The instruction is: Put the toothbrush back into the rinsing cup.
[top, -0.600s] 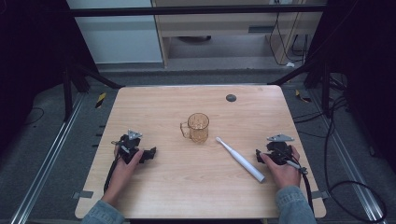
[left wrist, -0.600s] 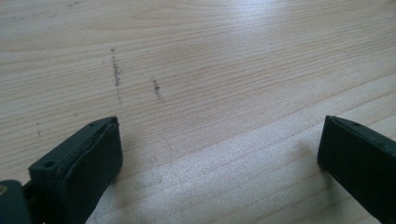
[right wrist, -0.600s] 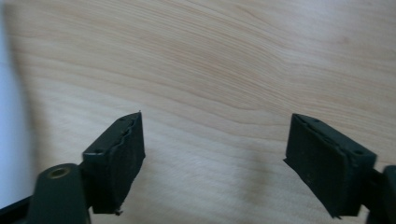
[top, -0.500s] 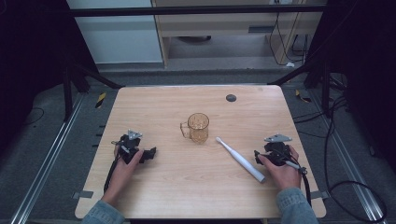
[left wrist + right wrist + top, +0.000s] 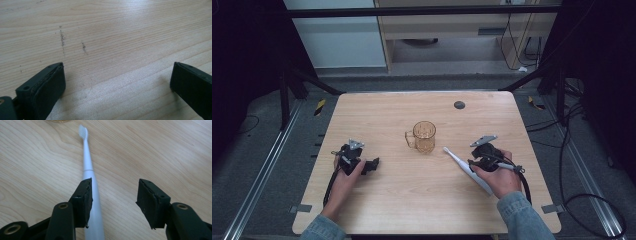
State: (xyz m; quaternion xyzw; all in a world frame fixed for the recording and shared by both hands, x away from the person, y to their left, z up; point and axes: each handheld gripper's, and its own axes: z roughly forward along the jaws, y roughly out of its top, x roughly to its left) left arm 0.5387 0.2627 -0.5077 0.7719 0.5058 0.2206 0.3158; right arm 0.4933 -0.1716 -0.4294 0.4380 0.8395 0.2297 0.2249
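A white electric toothbrush (image 5: 457, 159) lies on the wooden table (image 5: 412, 210), its bristle end pointing toward an amber glass mug (image 5: 424, 136) that stands upright at the table's middle. My right gripper (image 5: 472, 163) sits low over the brush handle. In the right gripper view its jaws (image 5: 113, 192) stand apart, and the toothbrush (image 5: 87, 165) runs under the left jaw rather than between the pads. My left gripper (image 5: 372, 165) rests at the table's left. It is open (image 5: 117, 75) over bare wood with nothing between its jaws.
A small dark round spot (image 5: 459, 104) marks the table's far side behind the mug. Metal frame rails run along both sides of the table, and cables lie on the floor to the right.
My right hand and its gripper have moved left and slightly forward, from beside the toothbrush to over its handle. The left gripper, mug and toothbrush have stayed put.
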